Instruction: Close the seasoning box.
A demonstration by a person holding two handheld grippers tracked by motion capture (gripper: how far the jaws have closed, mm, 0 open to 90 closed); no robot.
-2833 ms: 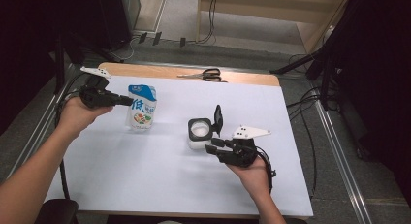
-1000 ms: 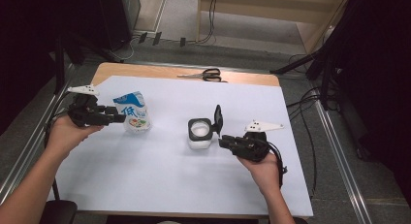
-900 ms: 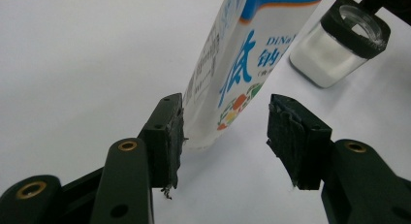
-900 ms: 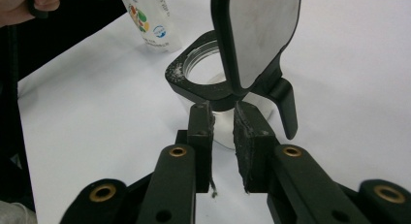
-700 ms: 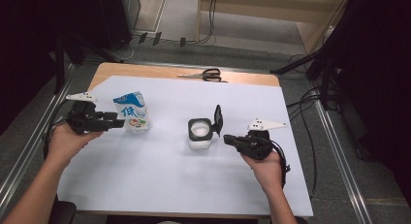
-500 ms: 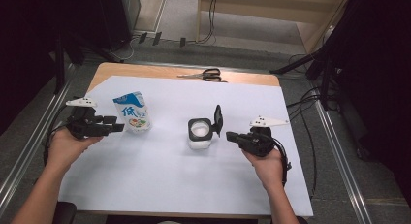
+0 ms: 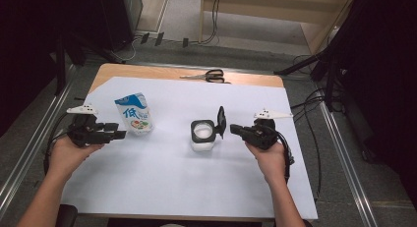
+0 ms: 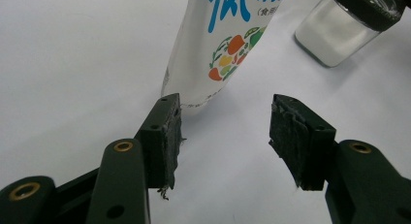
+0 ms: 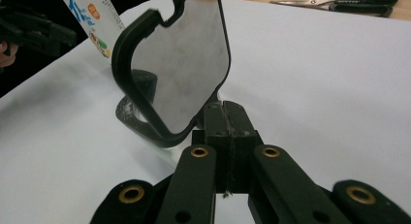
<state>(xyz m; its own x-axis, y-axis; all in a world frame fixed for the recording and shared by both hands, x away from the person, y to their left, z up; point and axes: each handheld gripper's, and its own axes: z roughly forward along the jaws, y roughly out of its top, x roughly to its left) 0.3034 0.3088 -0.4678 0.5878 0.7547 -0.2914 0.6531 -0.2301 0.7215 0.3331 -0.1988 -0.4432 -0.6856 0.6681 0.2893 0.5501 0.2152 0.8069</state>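
Note:
A white and blue pouch with printed vegetables stands on the white sheet at the left. My left gripper lies just in front of it and to its left, open, apart from it. In the left gripper view the pouch's base rises just beyond the empty gap between the pads. A glass jar of white powder stands mid-table, its black hinged lid flipped up. My right gripper is right of the jar, shut on nothing. In the right gripper view its joined tips sit just behind the lid.
Black scissors lie on the bare wooden strip at the far edge of the table. The white sheet covers the table down to the person's side. Cables and dark stands lie on the floor around the table.
The left hand has drawn back from the pouch toward the near left and sunk a little. The right hand has slid to the right, away from the jar. Pouch and jar have stayed put.

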